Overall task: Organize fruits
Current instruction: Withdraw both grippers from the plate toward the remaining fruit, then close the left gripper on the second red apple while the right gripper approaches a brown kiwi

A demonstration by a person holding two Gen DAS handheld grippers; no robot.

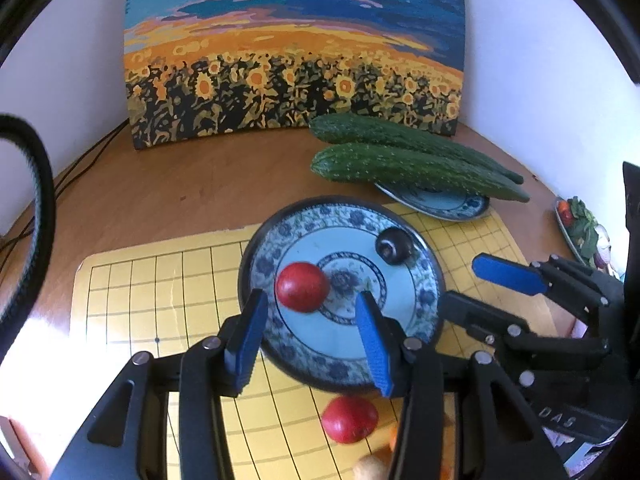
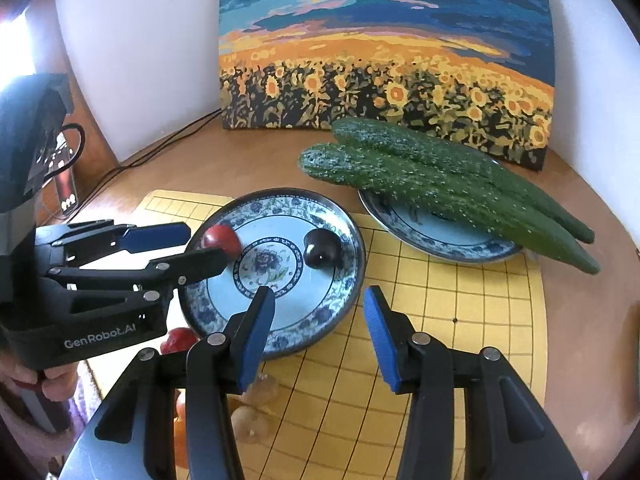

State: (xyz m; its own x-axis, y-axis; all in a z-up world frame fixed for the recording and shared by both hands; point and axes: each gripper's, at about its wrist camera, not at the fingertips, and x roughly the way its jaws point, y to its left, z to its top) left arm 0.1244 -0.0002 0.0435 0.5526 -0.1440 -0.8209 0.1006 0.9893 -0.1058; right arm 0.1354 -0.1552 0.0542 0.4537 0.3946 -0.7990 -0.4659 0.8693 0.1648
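A blue-and-white patterned plate (image 1: 416, 312) (image 2: 340, 304) holds a red round fruit (image 1: 302, 286) (image 2: 222, 238) and a dark purple fruit (image 1: 394, 245) (image 2: 322, 252). My left gripper (image 1: 312, 340) (image 2: 206, 244) is open over the plate's near rim. The red fruit lies just past its fingertips, and the blue pads do not press on it. My right gripper (image 2: 318, 336) (image 1: 460, 282) is also open, with nothing between its fingers, at the plate's right edge. A second red fruit (image 1: 349, 419) (image 2: 180, 340) lies on the yellow grid mat (image 1: 132, 304) (image 2: 460, 320) beside the plate.
Two cucumbers (image 1: 416, 164) (image 2: 440, 184) rest across a second patterned plate (image 1: 444, 204) (image 2: 440, 240). A sunflower painting (image 1: 292, 52) (image 2: 384, 48) leans on the wall. Cables (image 2: 160, 148) and a phone (image 2: 66, 188) sit left. Orange and tan fruits (image 2: 252, 420) lie near. A salad dish (image 1: 580, 228) stands far right.
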